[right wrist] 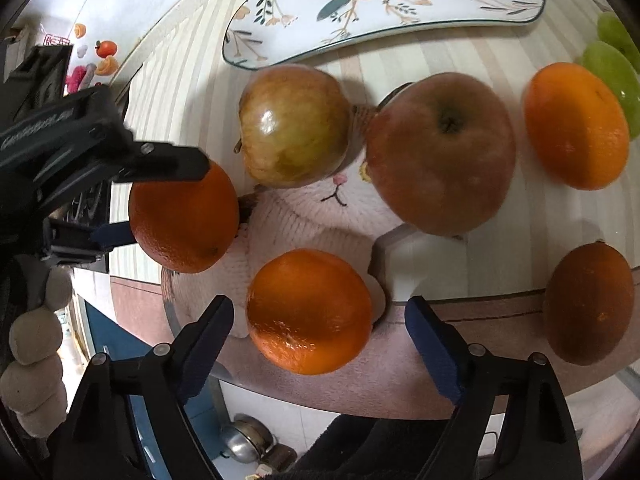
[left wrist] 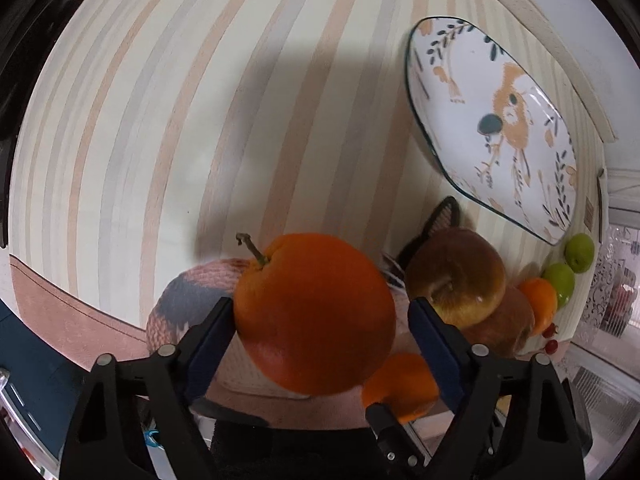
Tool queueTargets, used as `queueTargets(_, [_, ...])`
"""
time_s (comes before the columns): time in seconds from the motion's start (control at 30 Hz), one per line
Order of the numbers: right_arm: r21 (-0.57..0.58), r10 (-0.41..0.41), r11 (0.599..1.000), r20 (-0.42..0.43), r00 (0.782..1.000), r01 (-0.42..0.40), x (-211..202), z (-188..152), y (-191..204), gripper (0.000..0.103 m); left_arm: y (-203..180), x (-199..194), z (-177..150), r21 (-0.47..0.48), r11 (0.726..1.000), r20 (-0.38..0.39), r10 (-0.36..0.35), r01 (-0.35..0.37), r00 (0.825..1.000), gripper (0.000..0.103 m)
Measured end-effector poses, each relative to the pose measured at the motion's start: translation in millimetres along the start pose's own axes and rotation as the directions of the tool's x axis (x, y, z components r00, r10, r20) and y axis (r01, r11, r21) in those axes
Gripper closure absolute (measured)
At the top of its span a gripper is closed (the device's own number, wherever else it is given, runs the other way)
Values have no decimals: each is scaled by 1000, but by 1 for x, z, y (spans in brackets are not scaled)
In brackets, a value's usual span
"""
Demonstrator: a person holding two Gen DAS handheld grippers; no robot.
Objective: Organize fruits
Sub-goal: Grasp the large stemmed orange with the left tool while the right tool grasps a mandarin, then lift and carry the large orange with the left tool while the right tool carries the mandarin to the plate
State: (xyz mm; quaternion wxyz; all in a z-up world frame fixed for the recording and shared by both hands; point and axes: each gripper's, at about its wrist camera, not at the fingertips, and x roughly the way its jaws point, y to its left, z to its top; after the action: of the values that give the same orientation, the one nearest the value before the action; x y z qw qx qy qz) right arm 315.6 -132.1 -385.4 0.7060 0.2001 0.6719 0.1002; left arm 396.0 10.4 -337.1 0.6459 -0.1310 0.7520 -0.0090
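My left gripper (left wrist: 320,312) is closed around a stemmed orange (left wrist: 314,312); it shows too in the right wrist view (right wrist: 184,216), held above the table's front edge. My right gripper (right wrist: 318,320) is open with a second orange (right wrist: 308,310) between its fingers, untouched. Two reddish apples (right wrist: 294,124) (right wrist: 440,152) lie on a pink cat-face mat (right wrist: 320,216). Two more oranges (right wrist: 576,124) (right wrist: 588,302) and two green fruits (right wrist: 612,76) lie to the right. A white painted plate (right wrist: 384,4) sits behind them, also in the left wrist view (left wrist: 492,120).
The table has a striped cloth (left wrist: 160,120) and a pinkish front border (right wrist: 480,320). Two small red cherries (left wrist: 551,338) lie near the edge. A metal object (right wrist: 244,438) is on the floor below. Magnets (right wrist: 106,48) hang on a white surface at the far left.
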Motion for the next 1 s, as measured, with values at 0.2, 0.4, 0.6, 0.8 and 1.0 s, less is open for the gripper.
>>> queueTargets(0.2, [-45,-21,999,-8,1000,21,6,0,14,28,7,-3,-1,-24,1000,48,-15,16,999,25])
queueTargets(0.4, [-71,-40,997,-17,999,39,10,1,24,36,4,-5,-4,29,1000,62,8,-10,998,25])
queueTargets(0.6, [-65,-38,997,-33,999,36,6,3,18,36,0,12,7,31,1000,30,-4,3,1000,23])
queueTargets(0.8, [-90,-53,995,-35,998,50,0,6,14,36,0,17,5,31,998,62,44,-46,997,26])
queueTargets(1.0, [-126,-68,990,-4,998,67,-11,4,20,37,0,2,-4,67,992,121,97,-106,988,27])
